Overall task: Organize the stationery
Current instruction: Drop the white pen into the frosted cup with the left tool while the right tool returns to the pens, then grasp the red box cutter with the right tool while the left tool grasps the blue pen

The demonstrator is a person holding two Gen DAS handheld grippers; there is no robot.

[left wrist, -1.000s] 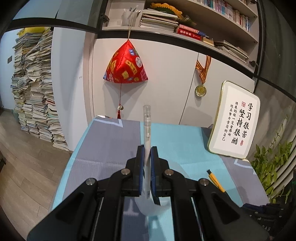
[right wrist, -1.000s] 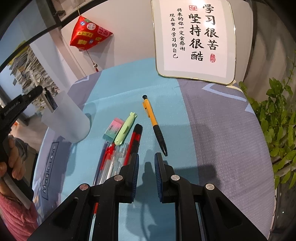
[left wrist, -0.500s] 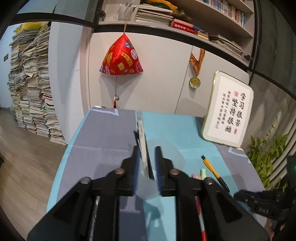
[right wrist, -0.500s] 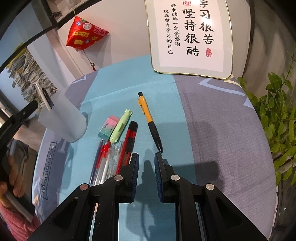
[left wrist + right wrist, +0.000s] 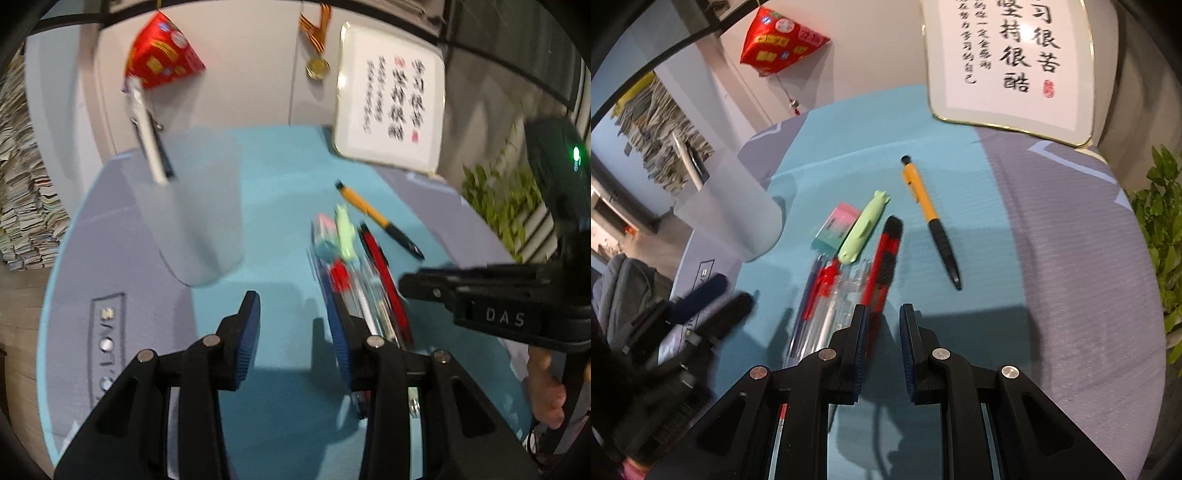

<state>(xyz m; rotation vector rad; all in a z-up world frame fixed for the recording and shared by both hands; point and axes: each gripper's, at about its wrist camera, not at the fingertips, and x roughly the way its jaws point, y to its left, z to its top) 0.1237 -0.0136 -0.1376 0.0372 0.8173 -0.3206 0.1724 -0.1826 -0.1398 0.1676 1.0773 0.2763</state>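
Note:
A frosted plastic cup (image 5: 192, 214) stands on the table's left side, with a white pen (image 5: 146, 129) leaning in it. My left gripper (image 5: 291, 306) hovers low over the blue cloth just right of the cup; its jaws are opening and nothing is between them. Right of its right finger lie several clear pens (image 5: 823, 295), a red utility knife (image 5: 882, 266), a green whale-shaped piece (image 5: 864, 229) and a pink-and-teal eraser (image 5: 836, 225). A yellow mechanical pencil (image 5: 927, 210) lies apart. My right gripper (image 5: 882, 314) is shut and empty, near the knife's close end.
A framed calligraphy board (image 5: 1008, 59) leans at the table's back. A green plant (image 5: 1163, 229) stands off the right edge. A red pyramid ornament (image 5: 162, 55) and a medal (image 5: 317, 66) hang on the cabinet behind. A hand (image 5: 546, 384) holds the right gripper.
My left gripper let the white pen go into the cup, opened, and swung down and right toward the pile of pens. My right gripper edged closer to the red knife.

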